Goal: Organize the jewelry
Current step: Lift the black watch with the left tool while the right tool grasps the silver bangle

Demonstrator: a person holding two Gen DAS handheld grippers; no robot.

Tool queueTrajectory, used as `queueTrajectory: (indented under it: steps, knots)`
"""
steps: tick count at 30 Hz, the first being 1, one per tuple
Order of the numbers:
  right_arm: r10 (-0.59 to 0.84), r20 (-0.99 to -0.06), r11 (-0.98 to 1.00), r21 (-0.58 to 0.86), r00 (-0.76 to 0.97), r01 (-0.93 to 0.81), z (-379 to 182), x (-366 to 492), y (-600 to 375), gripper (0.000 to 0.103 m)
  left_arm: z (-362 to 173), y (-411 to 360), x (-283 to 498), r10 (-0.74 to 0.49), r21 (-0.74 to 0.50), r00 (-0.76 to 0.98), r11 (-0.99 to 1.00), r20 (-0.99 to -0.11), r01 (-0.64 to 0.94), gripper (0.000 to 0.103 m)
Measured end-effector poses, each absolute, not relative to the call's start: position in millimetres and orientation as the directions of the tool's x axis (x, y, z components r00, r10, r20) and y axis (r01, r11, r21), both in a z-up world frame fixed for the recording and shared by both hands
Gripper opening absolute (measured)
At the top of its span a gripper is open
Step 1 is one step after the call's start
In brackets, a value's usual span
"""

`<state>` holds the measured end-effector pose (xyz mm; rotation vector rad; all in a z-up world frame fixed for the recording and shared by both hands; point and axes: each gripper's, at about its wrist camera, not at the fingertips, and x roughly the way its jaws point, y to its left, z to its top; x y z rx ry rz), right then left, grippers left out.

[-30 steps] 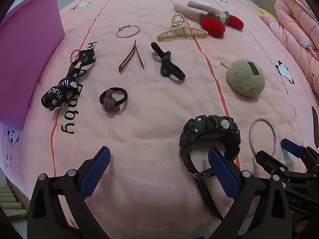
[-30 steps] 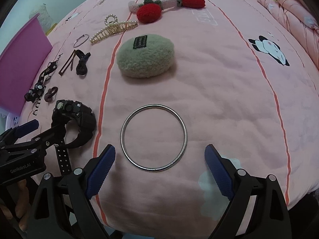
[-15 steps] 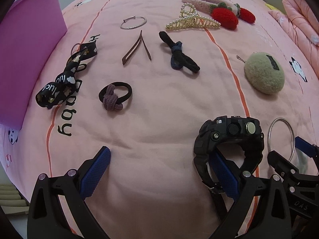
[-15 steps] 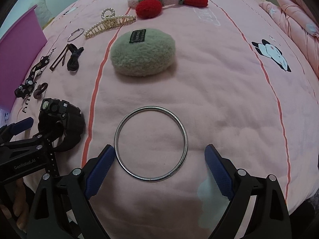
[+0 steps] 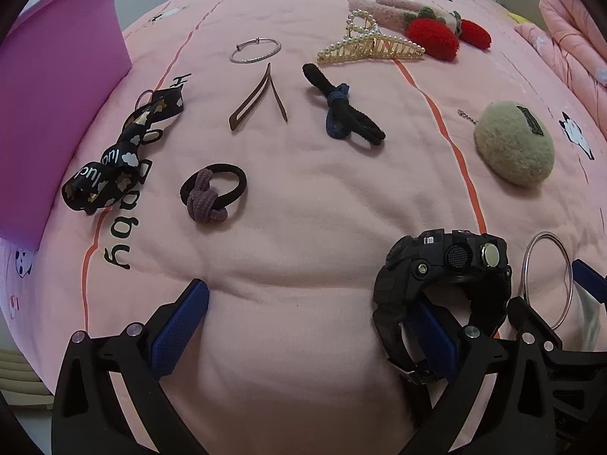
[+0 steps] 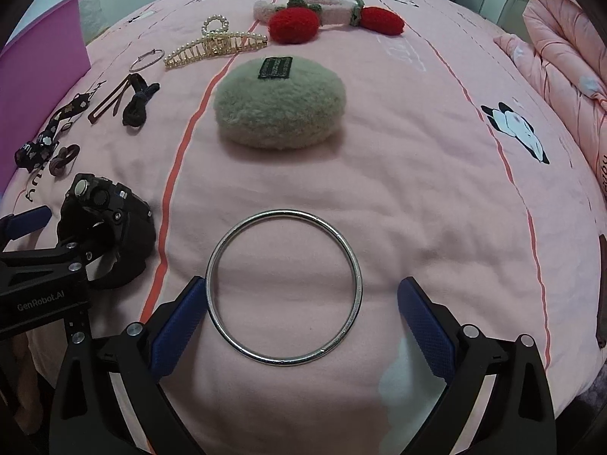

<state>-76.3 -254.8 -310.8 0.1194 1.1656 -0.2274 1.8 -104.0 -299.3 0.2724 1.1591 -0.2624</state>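
At the bottom of the right wrist view, the right tongs (image 6: 299,318) stand wide open and hold nothing. The metal bangle (image 6: 282,286) lies flat on the bed (image 6: 436,159) between their blue pads, its left edge just beside the left pad, its right edge apart from the right pad. It is a thin, smooth, shiny ring, and it has no long axis. I judge the right tongs the nearer pair for it, and the coming move turns on closing across the rim rather than over the whole hoop.

In the left wrist view, the left tongs (image 5: 303,326) are also wide open and hold nothing. Their right finger reaches inside the loop of the black watch (image 5: 444,276) at lower right, a chunky, hard, knobbly thing.

Farther up that frame lie a knotted hair tie (image 5: 212,193), a printed black ribbon (image 5: 117,155), a brown hairpin (image 5: 258,98), a dark knotted band (image 5: 341,110) and a fuzzy beige pouch (image 5: 514,149). Farthest lie a thin wire bracelet (image 5: 255,50), a pearl claw clip (image 5: 370,43) and woolly strawberry clips (image 5: 432,34). A purple bin (image 5: 57,87) stands at upper left.
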Motion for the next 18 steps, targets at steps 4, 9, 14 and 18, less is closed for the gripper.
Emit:
queueTrajectory:
  steps: [4,9,14,18]
  knots:
    - [-0.106,-0.928,0.972,-0.020,0.357,0.235,-311.0,-75.2,-255.6,0.094,-296.4,-103.3,0.6,-0.082,0.055,0.361,0.933,-0.929,0.355,0.095]
    - [-0.085,-0.922,0.976,-0.002,0.377,0.216,-301.1,-77.6,-251.6,0.072,-290.0,-98.2,-2.5,-0.124,0.029,0.363,0.921,-0.924,0.388,0.074]
    - [-0.060,-0.919,0.976,0.029,0.390,0.218,-294.0,-79.4,-248.9,0.071,-281.0,-95.8,-6.5,-0.150,0.014,0.364,0.912,-0.919,0.411,0.026]
    - [-0.027,-0.916,0.970,0.072,0.400,0.231,-289.9,-83.5,-255.7,0.071,-275.6,-86.3,-3.1,-0.188,-0.038,0.344,0.916,-0.920,0.398,0.015]
